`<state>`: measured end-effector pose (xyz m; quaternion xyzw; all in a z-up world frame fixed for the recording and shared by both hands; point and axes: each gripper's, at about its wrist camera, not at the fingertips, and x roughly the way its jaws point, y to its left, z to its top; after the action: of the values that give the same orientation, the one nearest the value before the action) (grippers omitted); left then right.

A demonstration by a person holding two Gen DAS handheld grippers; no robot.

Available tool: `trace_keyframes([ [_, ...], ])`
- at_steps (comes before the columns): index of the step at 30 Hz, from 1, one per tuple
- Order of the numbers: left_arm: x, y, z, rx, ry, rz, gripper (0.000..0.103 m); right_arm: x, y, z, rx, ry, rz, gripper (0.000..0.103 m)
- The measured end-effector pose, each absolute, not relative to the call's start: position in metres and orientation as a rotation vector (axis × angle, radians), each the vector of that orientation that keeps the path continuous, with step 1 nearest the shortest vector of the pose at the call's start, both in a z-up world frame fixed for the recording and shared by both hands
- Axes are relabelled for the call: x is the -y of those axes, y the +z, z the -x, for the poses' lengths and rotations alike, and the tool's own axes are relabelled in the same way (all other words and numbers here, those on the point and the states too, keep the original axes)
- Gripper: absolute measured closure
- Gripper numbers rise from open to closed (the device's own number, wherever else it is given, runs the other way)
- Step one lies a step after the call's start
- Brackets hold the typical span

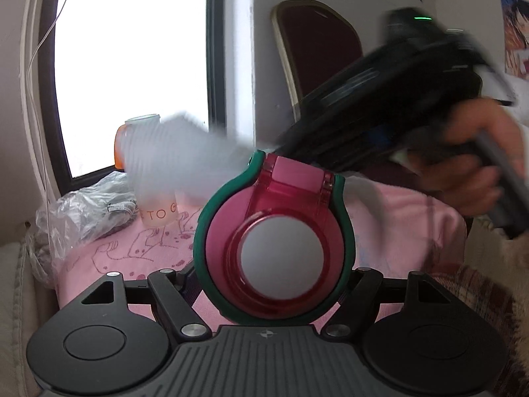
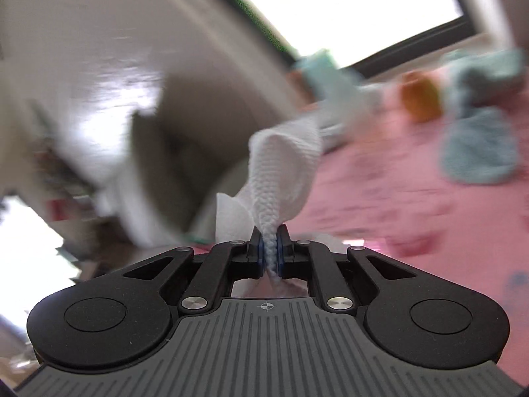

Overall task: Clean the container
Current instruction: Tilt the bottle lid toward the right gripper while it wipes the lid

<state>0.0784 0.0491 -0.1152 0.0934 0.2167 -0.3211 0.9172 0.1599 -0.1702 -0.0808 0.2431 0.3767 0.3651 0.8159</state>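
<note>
Our right gripper had its fingers pressed together on a narrow twist of the white paper towel, and we judged that so thin a pinch could slip or tear if the loose end dragged hard across the lid. Our left gripper was clamped on the container, its pads hidden behind the body, so we could not tell how squarely they sat; a sideways push from wiping might have turned the round body in that hold. The right gripper, seen blurred from the left wrist, was just above and beyond the container, so a careless sweep could have knocked the plastic cup behind it. The container hung over the pink cloth, lid toward us: a green rim, a translucent pink flip cap and a pale round centre.
</note>
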Motion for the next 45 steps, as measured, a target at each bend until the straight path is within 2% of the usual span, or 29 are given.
trace_keyframes([
  [7,-0.051,-0.118,-0.089,-0.45,-0.662,-0.182,0.031,0.145,-0.128,-0.217,-0.926,0.452,-0.353,0.094],
  [8,-0.052,-0.118,-0.091,-0.45,-0.663,-0.18,0.031,0.148,-0.135,-0.22,-0.937,0.391,-0.334,0.09],
  [10,-0.054,-0.12,-0.094,-0.452,-0.663,-0.174,0.031,0.156,-0.149,-0.223,-0.992,0.301,-0.3,0.091],
  [12,-0.056,-0.121,-0.096,-0.453,-0.664,-0.17,0.031,0.167,-0.16,-0.221,-1.04,0.276,-0.294,0.095],
  [14,-0.054,-0.12,-0.09,-0.455,-0.664,-0.165,0.031,0.178,-0.16,-0.211,-1.042,0.292,-0.301,0.095],
  [18,-0.053,-0.118,-0.085,-0.462,-0.657,-0.147,0.031,0.192,-0.141,-0.187,-0.979,0.264,-0.269,0.094],
  [23,-0.048,-0.115,-0.083,-0.47,-0.647,-0.146,0.031,0.203,-0.105,-0.16,-0.788,0.49,-0.542,0.094],
  [26,-0.047,-0.115,-0.082,-0.479,-0.639,-0.144,0.031,0.195,-0.105,-0.158,-0.765,0.672,-0.675,0.094],
  [30,-0.044,-0.113,-0.083,-0.483,-0.633,-0.137,0.031,0.186,-0.118,-0.164,-0.815,0.465,-0.53,0.094],
  [34,-0.038,-0.107,-0.091,-0.493,-0.627,-0.136,0.031,0.187,-0.156,-0.172,-1.004,0.265,-0.395,0.093],
  [37,-0.03,-0.103,-0.1,-0.509,-0.611,-0.128,0.031,0.195,-0.153,-0.162,-0.968,0.263,-0.424,0.094],
  [45,-0.006,-0.094,-0.125,-0.585,-0.477,-0.054,0.031,0.228,-0.103,-0.131,-0.752,0.164,-0.421,0.093],
])
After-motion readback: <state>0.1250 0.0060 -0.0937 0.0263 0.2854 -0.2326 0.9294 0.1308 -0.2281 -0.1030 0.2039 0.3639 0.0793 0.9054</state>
